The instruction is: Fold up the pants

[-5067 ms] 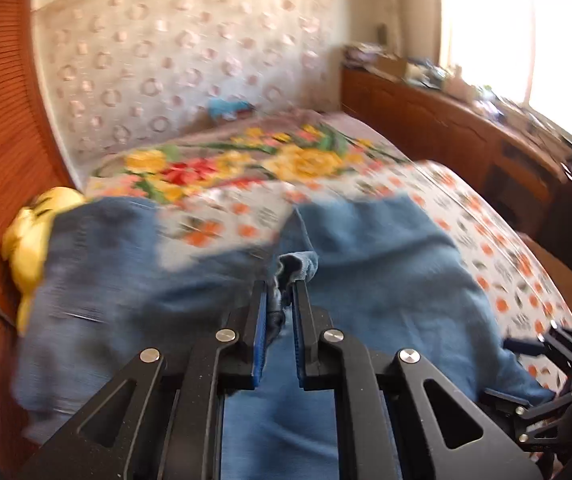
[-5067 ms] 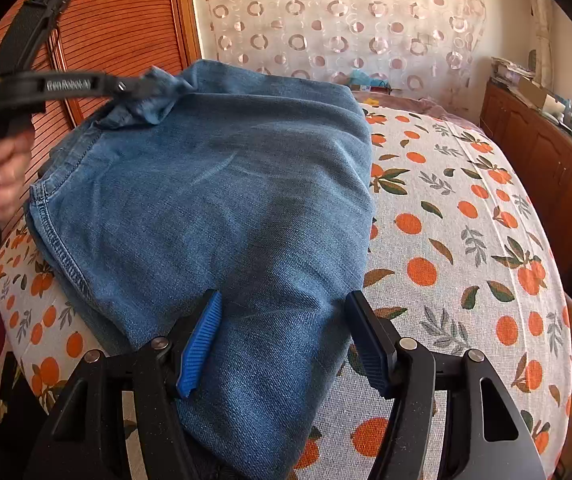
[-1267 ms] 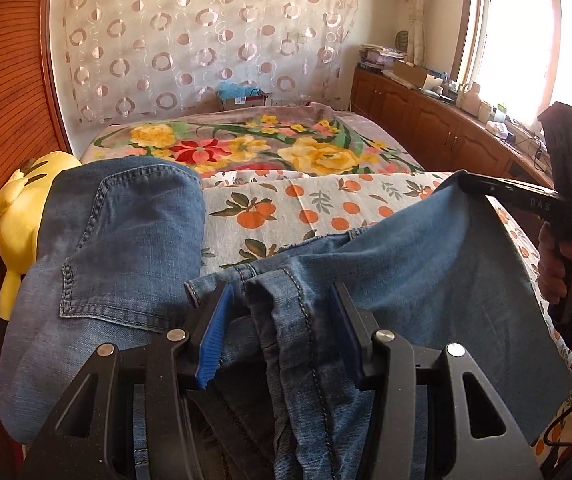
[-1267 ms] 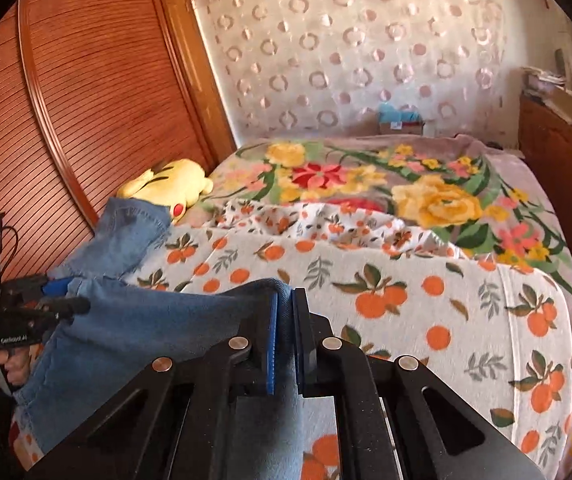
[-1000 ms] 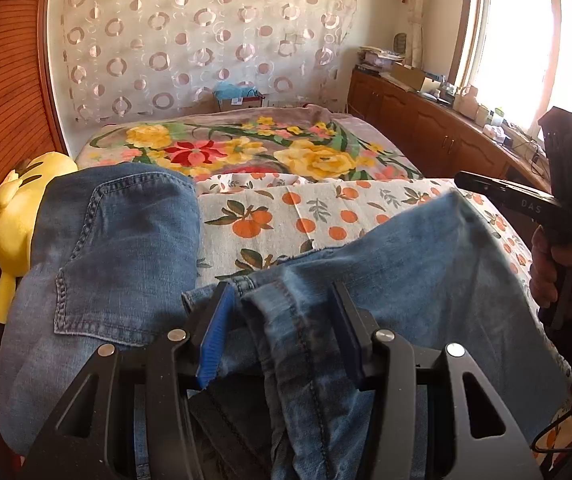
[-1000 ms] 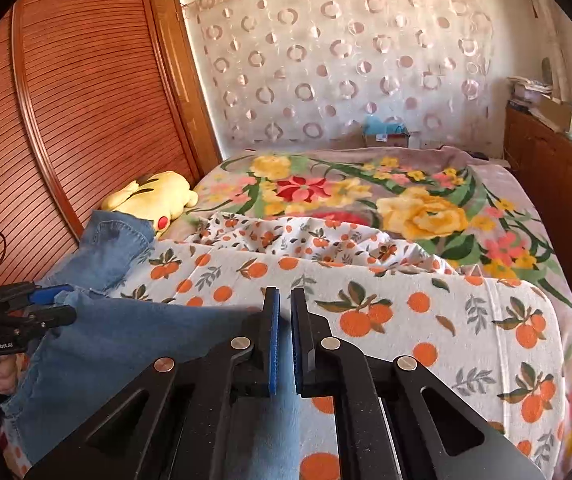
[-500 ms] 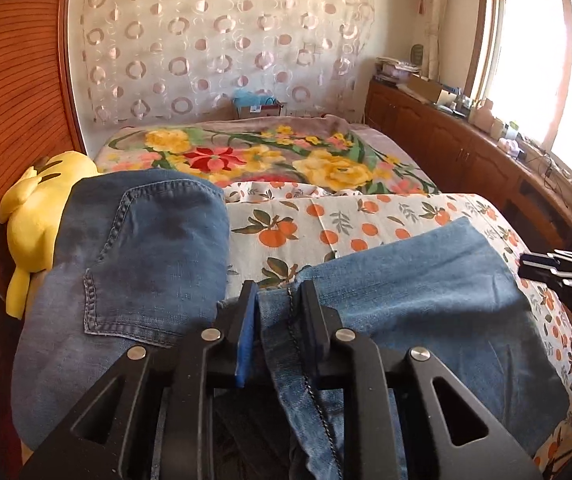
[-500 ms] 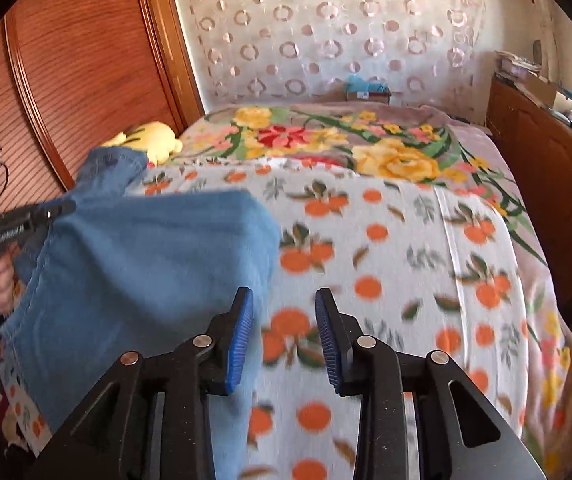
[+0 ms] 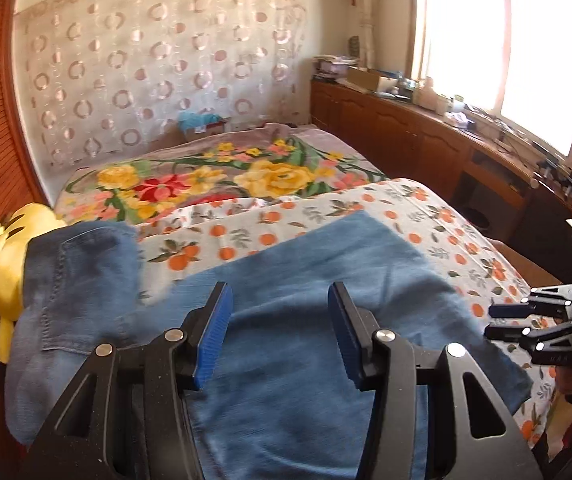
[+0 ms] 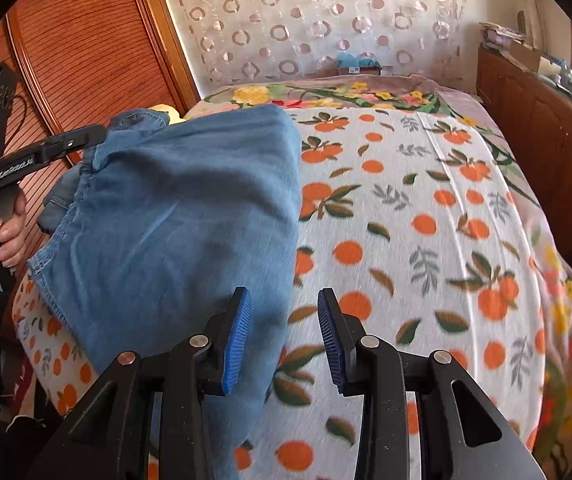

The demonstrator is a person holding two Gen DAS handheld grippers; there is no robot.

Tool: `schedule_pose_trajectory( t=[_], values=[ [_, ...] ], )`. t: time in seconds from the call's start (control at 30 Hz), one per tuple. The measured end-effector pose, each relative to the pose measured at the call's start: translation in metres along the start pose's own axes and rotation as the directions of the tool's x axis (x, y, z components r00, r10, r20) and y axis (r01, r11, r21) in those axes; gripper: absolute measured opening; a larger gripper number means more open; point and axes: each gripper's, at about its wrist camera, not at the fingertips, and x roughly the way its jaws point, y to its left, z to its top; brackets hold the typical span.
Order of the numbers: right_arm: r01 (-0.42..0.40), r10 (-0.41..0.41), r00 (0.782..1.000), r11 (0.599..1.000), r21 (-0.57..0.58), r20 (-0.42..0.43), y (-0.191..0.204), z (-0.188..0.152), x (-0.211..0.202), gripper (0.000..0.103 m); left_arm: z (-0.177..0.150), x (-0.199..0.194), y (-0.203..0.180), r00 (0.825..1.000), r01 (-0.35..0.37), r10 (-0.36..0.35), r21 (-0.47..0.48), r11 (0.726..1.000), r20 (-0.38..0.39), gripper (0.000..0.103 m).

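Observation:
The blue denim pants (image 9: 310, 304) lie folded on the bed, legs laid over towards the waist end with its back pocket (image 9: 81, 280) at the left. My left gripper (image 9: 277, 332) is open and empty just above the denim. My right gripper (image 10: 283, 336) is open and empty at the pants' (image 10: 181, 216) right edge. In the left wrist view the right gripper (image 9: 526, 324) shows at the far right, off the cloth. In the right wrist view the left gripper (image 10: 85, 138) hovers at the pants' far left corner.
The bed has an orange-print sheet (image 10: 426, 220) and a floral blanket (image 9: 221, 180) at the far end. A yellow plush toy (image 9: 5, 248) lies against the wooden wardrobe (image 10: 77, 40) at left. A wooden cabinet (image 9: 426, 140) runs along the right, under the window.
Both grippers have let go of the denim and opened. The folded-over leg now lies flat on the bed. The right gripper has pulled back to the pants' right edge.

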Motion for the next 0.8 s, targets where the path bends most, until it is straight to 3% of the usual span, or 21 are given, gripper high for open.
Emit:
schedule_pose_trajectory(
  t=[0.23, 0.3, 0.8],
  values=[
    [-0.010, 0.010, 1.000, 0.999, 0.046, 0.006, 0.001, -0.017, -0.002, 0.036, 0.012, 0.027, -0.047, 0.992, 0.113, -0.109, 0.065, 0.991, -0.059, 0.053],
    [-0.015, 0.015, 1.000, 0.998, 0.054, 0.011, -0.001, -0.022, -0.007, 0.036, 0.014, 0.038, -0.059, 0.990, 0.124, -0.117, 0.078, 0.989, -0.080, 0.077],
    [-0.041, 0.039, 0.998, 0.997, 0.070, 0.041, -0.003, -0.041, -0.013, 0.036, 0.046, 0.127, -0.112, 0.966, 0.126, -0.079, 0.181, 0.975, -0.247, 0.074]
  ],
)
